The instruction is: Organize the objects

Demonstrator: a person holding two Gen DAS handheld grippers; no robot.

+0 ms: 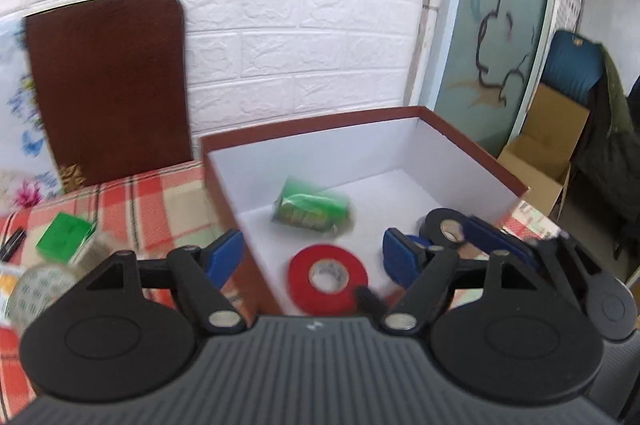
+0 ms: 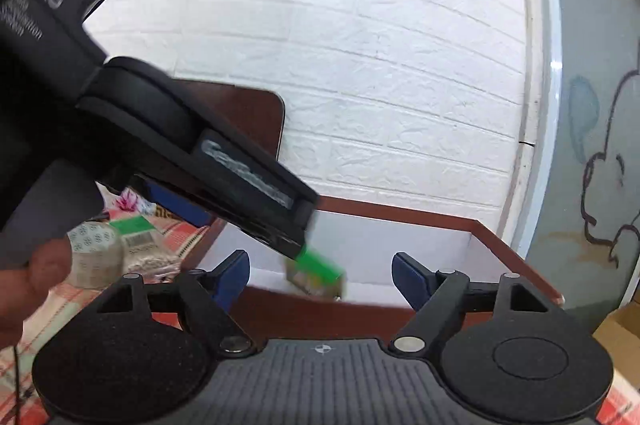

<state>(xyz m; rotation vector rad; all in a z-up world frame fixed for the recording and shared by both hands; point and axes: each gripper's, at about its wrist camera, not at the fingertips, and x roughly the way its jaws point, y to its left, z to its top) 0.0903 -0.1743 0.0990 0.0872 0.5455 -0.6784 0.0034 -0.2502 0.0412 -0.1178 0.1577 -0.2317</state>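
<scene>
Left claw (image 1: pixel 312 257): wide, empty, over box (image 1: pixel 476 149).
Right claw (image 2: pixel 320 275): wide, empty.
Next: judged, fetch green packet (image 1: pixel 62 237) from surface (image 1: pixel 160 205), lower gently.

Bright daylight, motion blur (fisheye-warped edges)

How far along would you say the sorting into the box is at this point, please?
Partly done. The box already holds a red tape roll, a black tape roll and a green pack. Nothing is in hand: the left claw and right claw are open. Left outside on the cloth: a green box and a patterned roll.
</scene>
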